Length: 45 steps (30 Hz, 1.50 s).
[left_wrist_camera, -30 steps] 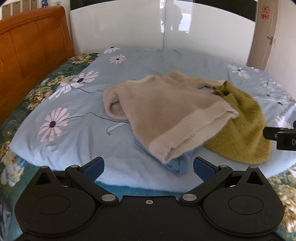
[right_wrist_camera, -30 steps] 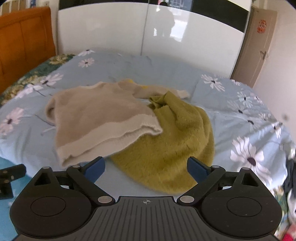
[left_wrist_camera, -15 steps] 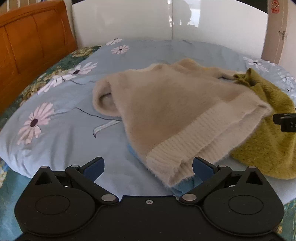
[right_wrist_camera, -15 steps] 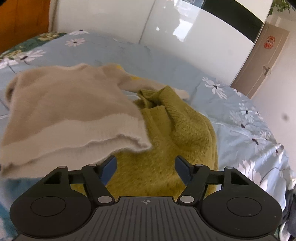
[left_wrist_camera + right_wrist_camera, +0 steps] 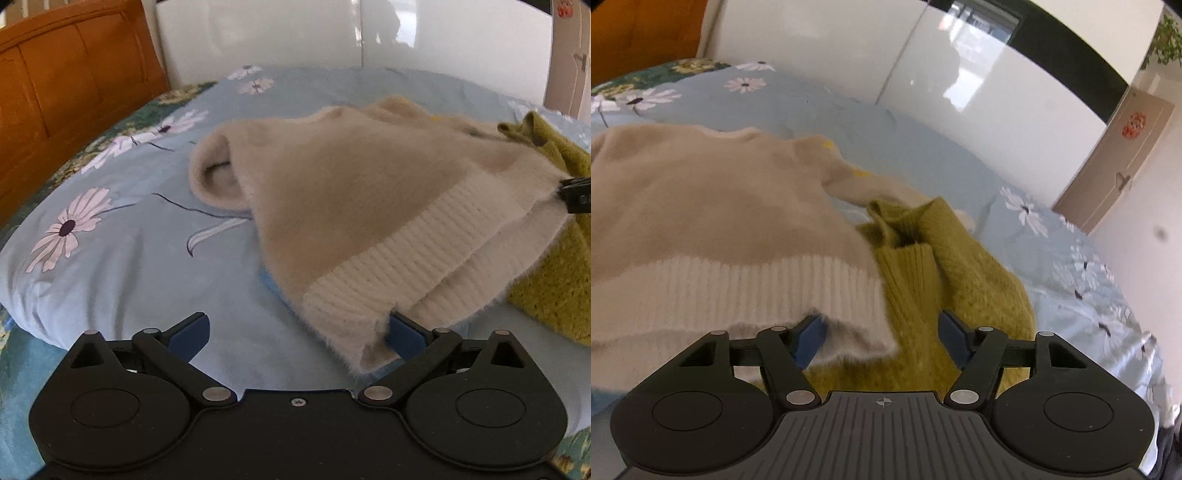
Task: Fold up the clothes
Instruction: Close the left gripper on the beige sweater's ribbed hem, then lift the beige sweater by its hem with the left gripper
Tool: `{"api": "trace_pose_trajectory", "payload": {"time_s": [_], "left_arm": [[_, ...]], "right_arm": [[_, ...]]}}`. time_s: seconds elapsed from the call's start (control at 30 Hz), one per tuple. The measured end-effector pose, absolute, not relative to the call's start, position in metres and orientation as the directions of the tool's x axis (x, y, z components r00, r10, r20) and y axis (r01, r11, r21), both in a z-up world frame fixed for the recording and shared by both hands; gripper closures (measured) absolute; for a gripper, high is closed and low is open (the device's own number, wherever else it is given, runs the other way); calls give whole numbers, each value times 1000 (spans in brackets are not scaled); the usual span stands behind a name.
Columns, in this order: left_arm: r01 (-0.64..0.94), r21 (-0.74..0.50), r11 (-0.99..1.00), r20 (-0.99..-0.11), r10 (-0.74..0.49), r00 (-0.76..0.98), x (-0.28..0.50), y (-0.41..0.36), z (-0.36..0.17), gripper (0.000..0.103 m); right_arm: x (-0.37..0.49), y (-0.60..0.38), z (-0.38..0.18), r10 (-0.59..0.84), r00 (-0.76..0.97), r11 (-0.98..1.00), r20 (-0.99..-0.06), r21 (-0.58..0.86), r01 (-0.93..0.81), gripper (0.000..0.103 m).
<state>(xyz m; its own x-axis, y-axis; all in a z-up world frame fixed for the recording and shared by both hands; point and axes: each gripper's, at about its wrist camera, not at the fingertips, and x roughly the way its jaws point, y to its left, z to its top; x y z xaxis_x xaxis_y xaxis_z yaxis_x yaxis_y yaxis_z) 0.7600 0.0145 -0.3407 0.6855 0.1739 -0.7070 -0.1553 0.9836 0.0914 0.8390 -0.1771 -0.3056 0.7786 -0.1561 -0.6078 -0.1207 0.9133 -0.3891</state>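
Lying on the bed is a fuzzy beige sweater with a paler ribbed hem, one sleeve curled into a loop at its left side. It partly covers an olive-green knit, which sits just to its right and touches it; a bit of blue fabric peeks from under the sweater's near edge.

The left gripper is at the hem's near-left corner — its jaws are spread wide, the right blue pad tucked against or slightly under the fluffy hem edge, the left pad over bare quilt. Nothing is pinched between them.

The right gripper is at the hem's other corner, where beige meets olive. Its jaws are also apart, though less widely: the left pad sits under the hanging hem edge, the right pad over the green knit. The hem corner lies between the pads, but they are not pressed on it. From the left view, a black part of the right gripper shows at the sweater's far-right hem.

Outward, the quilt is light blue with white-and-pink daisies. An orange wooden headboard stands at the left, glossy white wardrobe panels behind the bed, and a beige door to the right.
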Motion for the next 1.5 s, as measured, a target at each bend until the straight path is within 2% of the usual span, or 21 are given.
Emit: {"api": "trace_pose_trajectory", "payload": {"time_s": [0.13, 0.27, 0.33, 0.47, 0.63, 0.7, 0.83, 0.97, 1.1, 1.23, 1.5], "left_arm": [[-181, 136, 974, -656, 225, 720, 755, 11, -337, 14], [-208, 142, 968, -653, 250, 715, 757, 13, -337, 32], [-195, 103, 975, -683, 212, 699, 760, 16, -342, 49], [-196, 100, 975, -689, 210, 694, 764, 12, -349, 54], [-185, 102, 977, -689, 203, 695, 774, 6, -352, 76], [-182, 102, 978, -691, 201, 694, 777, 4, -353, 78], [-181, 101, 978, -697, 200, 688, 781, 3, -355, 83], [-186, 106, 977, -693, 207, 690, 781, 4, -355, 86], [-191, 111, 975, -689, 214, 692, 780, 5, -354, 93], [-206, 109, 972, -680, 224, 698, 778, 8, -349, 98], [-297, 65, 953, -630, 270, 728, 767, 30, -308, 98]], "right_arm": [[848, -176, -306, -138, 806, 921, -575, -374, -109, 53], [857, -177, -307, -100, 824, 940, -557, -324, -105, 53], [860, -176, -309, -98, 828, 942, -553, -320, -102, 54], [866, -177, -312, -97, 829, 950, -551, -300, -89, 54], [876, -178, -311, -113, 811, 962, -574, -267, -55, 54], [878, -175, -313, -120, 808, 959, -577, -278, -56, 58], [881, -163, -318, -106, 803, 936, -586, -331, -118, 79], [886, -153, -324, -138, 790, 911, -598, -390, -136, 84], [890, -150, -321, -139, 770, 929, -623, -352, -117, 95], [885, -160, -305, -97, 771, 974, -630, -219, -57, 97], [854, -181, -261, -56, 823, 998, -566, -46, 36, 98]]}}
